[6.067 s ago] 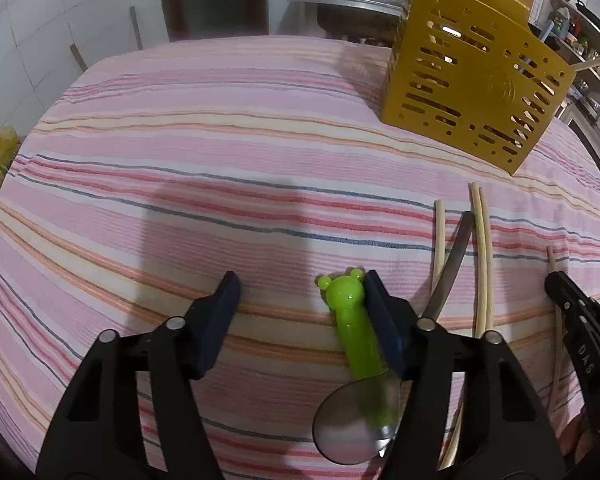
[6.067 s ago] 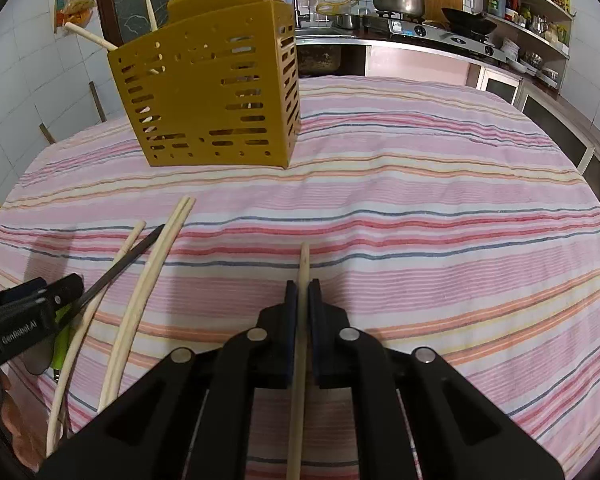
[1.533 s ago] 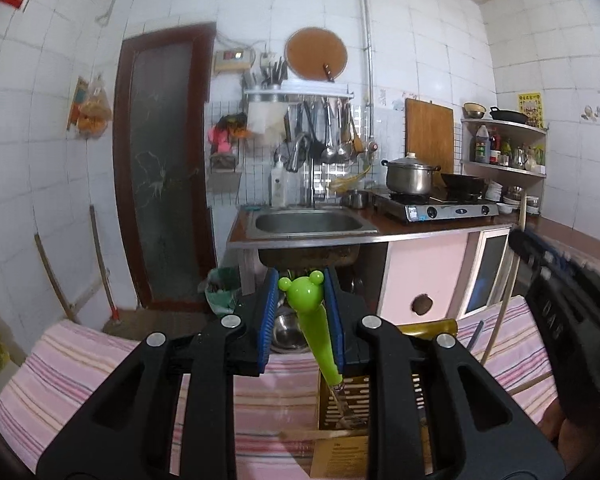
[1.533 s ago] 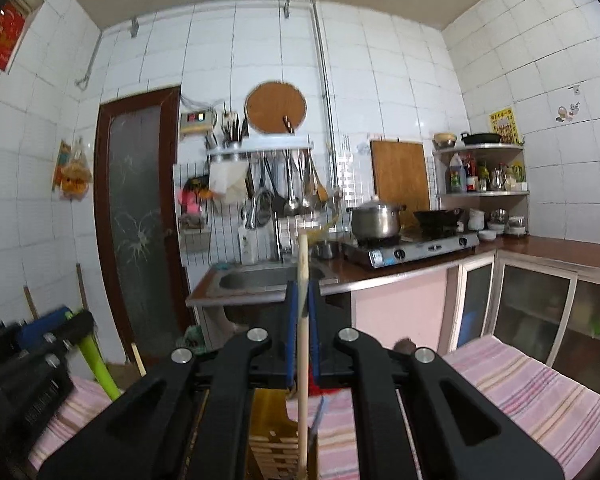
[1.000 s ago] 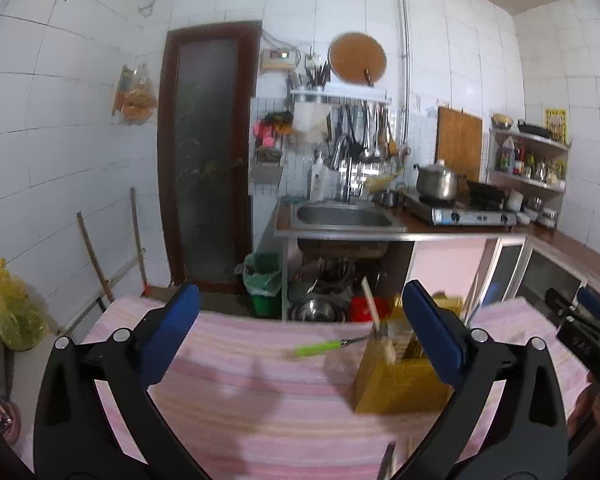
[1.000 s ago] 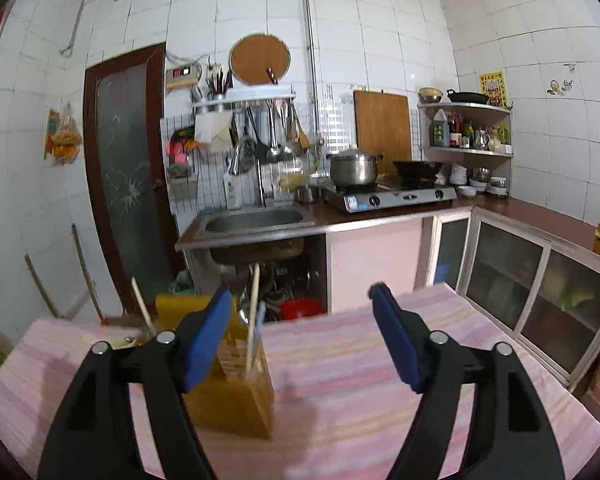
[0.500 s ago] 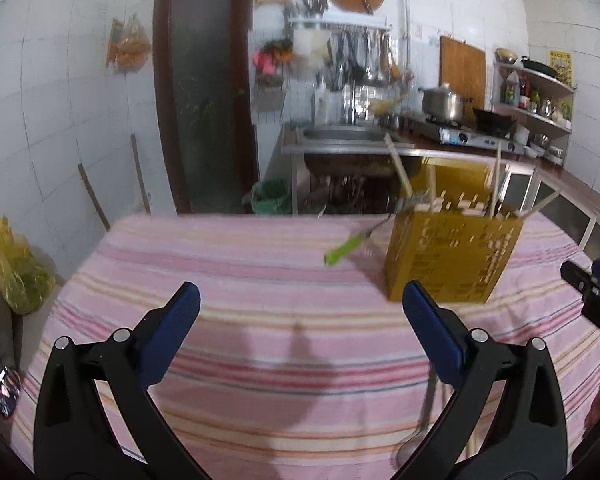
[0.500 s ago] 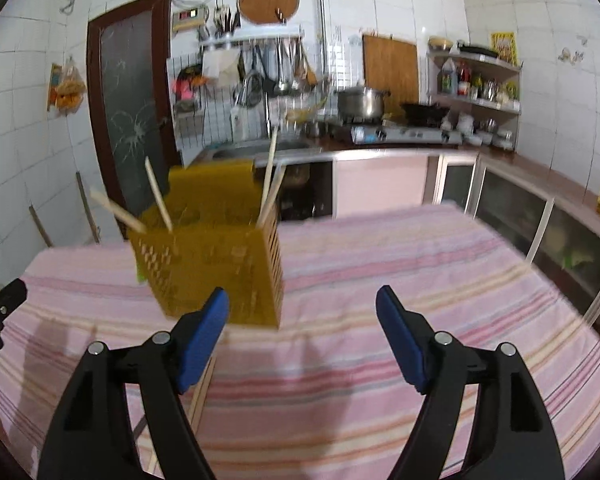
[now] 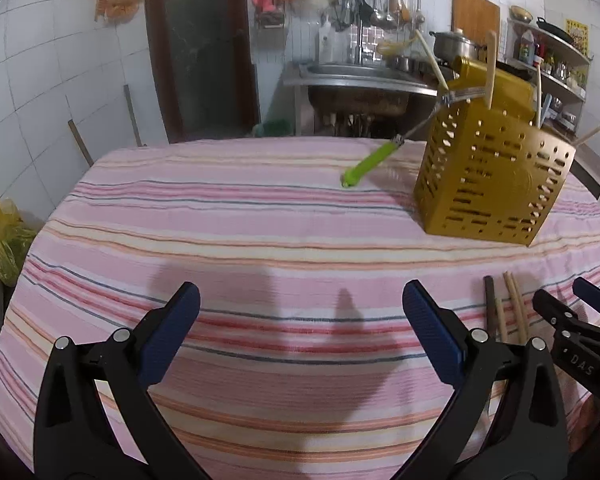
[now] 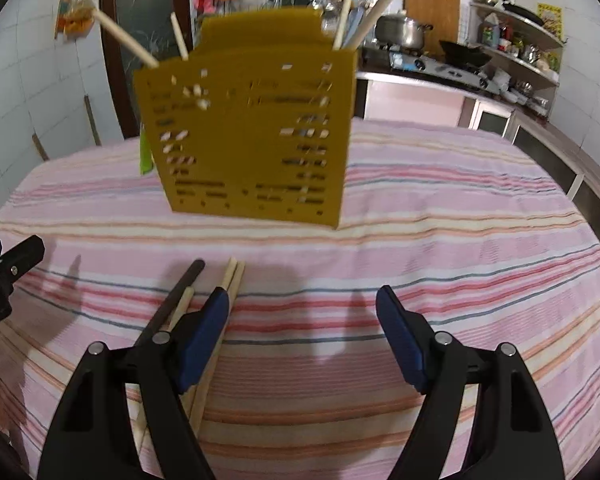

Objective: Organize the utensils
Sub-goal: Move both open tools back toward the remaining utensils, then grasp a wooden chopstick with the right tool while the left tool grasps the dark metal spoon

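Nearest: left gripper [image 9: 300, 336], black frame with blue pads, jaws spread wide, nothing between them, poised above the pink striped cloth covering the counter [image 9: 260, 240]. Right gripper [image 10: 302, 340], same build, likewise spread wide and empty; its left pad sits just over the loose items.

Next, on the cloth: pair of pale wooden chopsticks [image 10: 232, 276] lying side by side; one more pale chopstick [image 10: 182, 306]; a dark flat metal handle [image 10: 180, 292] crossing beside it, its far end hidden under the gripper. All lie close together, pointing toward the holder.

Farther: mustard-yellow perforated plastic utensil holder [image 10: 252, 132], upright on the cloth, several pale chopsticks standing in it. A green-handled metal utensil [image 9: 366, 166] leans out of the holder's left side, handle end touching the cloth; whether it is properly seated cannot be told.

Step in hand, by judgement: between picks, both grippers free. Next move likely calls for lowering the right gripper astride the chopstick pair, closing on both, then lifting them to the holder's open top.
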`<state>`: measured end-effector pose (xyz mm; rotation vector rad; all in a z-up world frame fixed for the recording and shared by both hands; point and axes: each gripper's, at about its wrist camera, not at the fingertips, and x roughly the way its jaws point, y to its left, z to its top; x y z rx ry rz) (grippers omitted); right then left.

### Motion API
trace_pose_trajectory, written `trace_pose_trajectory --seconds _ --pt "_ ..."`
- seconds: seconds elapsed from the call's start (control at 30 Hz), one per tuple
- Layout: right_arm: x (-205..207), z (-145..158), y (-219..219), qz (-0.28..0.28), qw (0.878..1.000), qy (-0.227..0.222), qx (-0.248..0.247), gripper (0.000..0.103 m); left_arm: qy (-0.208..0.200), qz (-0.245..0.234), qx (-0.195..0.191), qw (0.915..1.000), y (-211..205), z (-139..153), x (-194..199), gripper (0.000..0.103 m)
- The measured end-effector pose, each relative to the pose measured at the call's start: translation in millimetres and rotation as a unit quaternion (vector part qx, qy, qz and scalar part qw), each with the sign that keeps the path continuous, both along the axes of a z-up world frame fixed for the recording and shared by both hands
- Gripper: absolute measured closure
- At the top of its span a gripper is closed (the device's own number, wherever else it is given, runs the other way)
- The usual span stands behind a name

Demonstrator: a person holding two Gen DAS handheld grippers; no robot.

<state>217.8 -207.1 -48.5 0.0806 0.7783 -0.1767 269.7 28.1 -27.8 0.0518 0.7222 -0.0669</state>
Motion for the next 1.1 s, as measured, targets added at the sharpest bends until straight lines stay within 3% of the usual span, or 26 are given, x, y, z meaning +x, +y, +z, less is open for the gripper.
trace_pose_trajectory --seconds 0.43,0.5,0.67,0.73,1.1 --pt "-8 -15 25 0.012 0.999 0.045 -0.008 0.033 0.004 -0.004 0.004 1.0 -4 -6 -2 0.005" --pt "-9 -15 28 0.012 0.999 0.045 -0.005 0.043 0.002 -0.005 0.004 1.0 -4 -4 -5 0.005" --pt "-6 -14 38 0.017 0.999 0.049 0.0 0.083 0.0 -0.009 0.008 0.9999 -7 -4 -9 0.005" --pt "-7 -13 42 0.021 0.999 0.048 0.002 0.092 -0.001 -0.011 0.011 0.9999 -9 -4 -10 0.005" --pt "-22 -6 -16 0.011 0.998 0.052 0.044 0.097 0.042 -0.097 -0.005 0.9944 -47 -13 -30 0.005"
